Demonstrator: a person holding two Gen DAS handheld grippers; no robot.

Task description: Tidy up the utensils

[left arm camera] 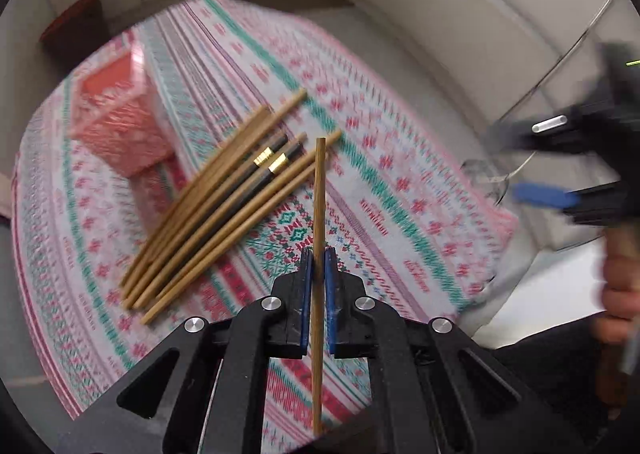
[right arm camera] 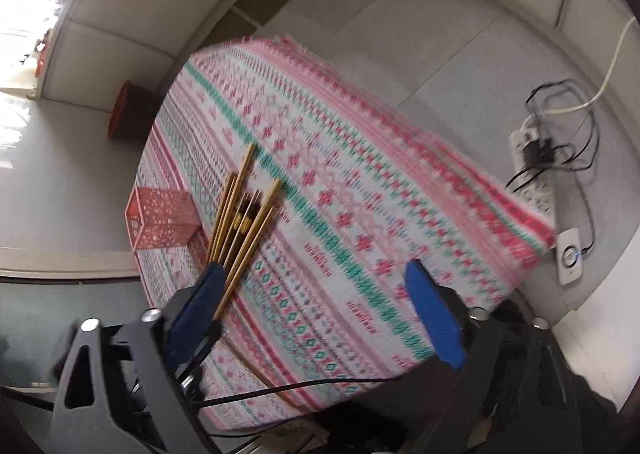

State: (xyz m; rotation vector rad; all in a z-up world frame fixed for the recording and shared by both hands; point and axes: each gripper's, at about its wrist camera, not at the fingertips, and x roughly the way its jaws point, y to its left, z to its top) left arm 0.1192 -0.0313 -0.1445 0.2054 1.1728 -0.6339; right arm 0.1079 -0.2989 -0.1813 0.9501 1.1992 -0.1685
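The left hand-held gripper (left arm camera: 319,254) is closed tight on a single wooden chopstick (left arm camera: 319,193), its blue pads pinching the stick partway along so that one end juts out far beyond the fingertips and the other runs back toward the camera between the black finger mounts. The rest of the chopsticks (left arm camera: 224,205) lie in a loose diagonal pile on the surface (left arm camera: 400,181), which is covered by a cloth patterned in pink, red and green bands; most are plain wood, and two in the middle are dark with gold collars. Just left of the pile's far end stands a red perforated holder (left arm camera: 120,117), square-sided and open at the top. The right hand-held gripper (right arm camera: 316,282) has its blue pads set wide apart with nothing between them; in its own view the left pad sits just in front of the near ends of the pile (right arm camera: 240,213), though whether it touches them I cannot tell. In the left wrist view this gripper appears blurred at the right edge, with the person's hand (left arm camera: 618,302) below it. On the floor to the right lies a white power strip (right arm camera: 536,173) with dark cables.
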